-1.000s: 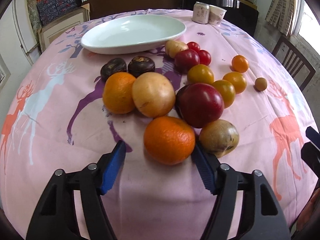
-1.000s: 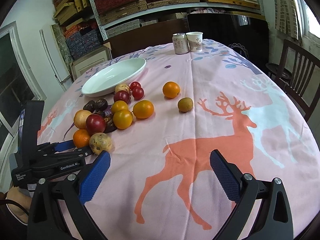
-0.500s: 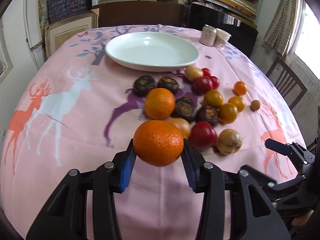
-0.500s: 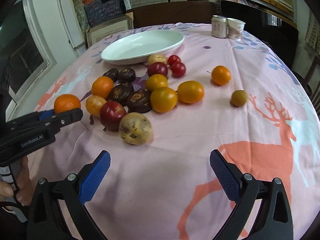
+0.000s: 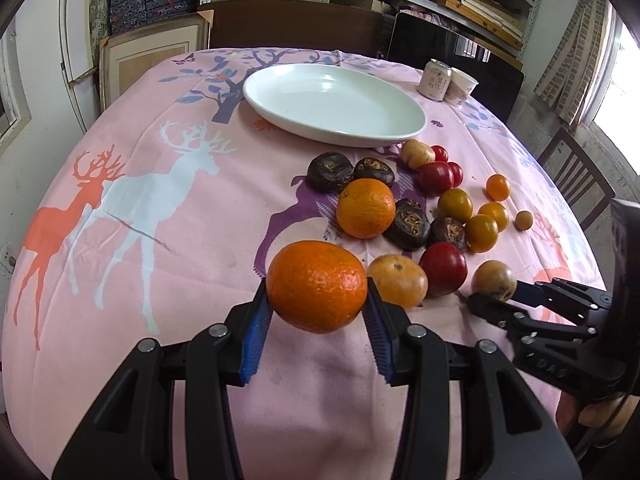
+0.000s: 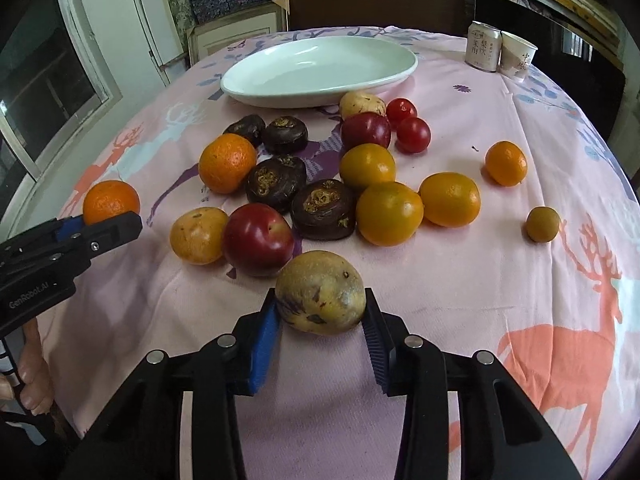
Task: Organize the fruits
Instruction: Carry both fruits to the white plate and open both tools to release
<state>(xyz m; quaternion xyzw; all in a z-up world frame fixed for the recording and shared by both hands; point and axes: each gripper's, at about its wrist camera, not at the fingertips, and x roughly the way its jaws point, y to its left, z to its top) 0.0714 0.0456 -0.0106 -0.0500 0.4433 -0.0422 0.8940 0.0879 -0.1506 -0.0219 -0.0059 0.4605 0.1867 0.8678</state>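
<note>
In the left wrist view, the left gripper [image 5: 316, 312] pinches an orange [image 5: 317, 286] between its two blue fingers [image 5: 256, 334], one pad on each side of the fruit. The orange hangs clear above the tabletop [image 5: 160, 208], probably so that it can travel over the other fruits without pushing them. Beyond the fingers lies the fruit heap: a second orange [image 5: 365, 208], dark brown fruits [image 5: 330, 166], a red fruit [image 5: 443, 268]. Far beyond the fingertips stands the white plate [image 5: 400, 130], and nothing is in it. To the right of the fingers, the right gripper [image 5: 494, 294] reaches a yellowish fruit [image 5: 494, 280].

In the right wrist view, the right gripper [image 6: 322, 312] has just been closing, and the yellowish spotted fruit [image 6: 321, 292] now sits between its fingers [image 6: 266, 340], with both pads against its sides. The fruit seems to rest on the tabletop [image 6: 460, 300], so I judge that the grip is made but the lift is not yet begun. Just beyond the fingertips are the red fruit [image 6: 258, 240] and the dark fruits [image 6: 323, 209]. Farther on is the white plate [image 6: 404, 68], also empty here. A can [image 6: 484, 50] and a paper cup [image 6: 518, 56] stand behind to the right; their contents I cannot see. To the left of the fingers, the left gripper [image 6: 102, 222] keeps its orange [image 6: 111, 202] aloft.
</note>
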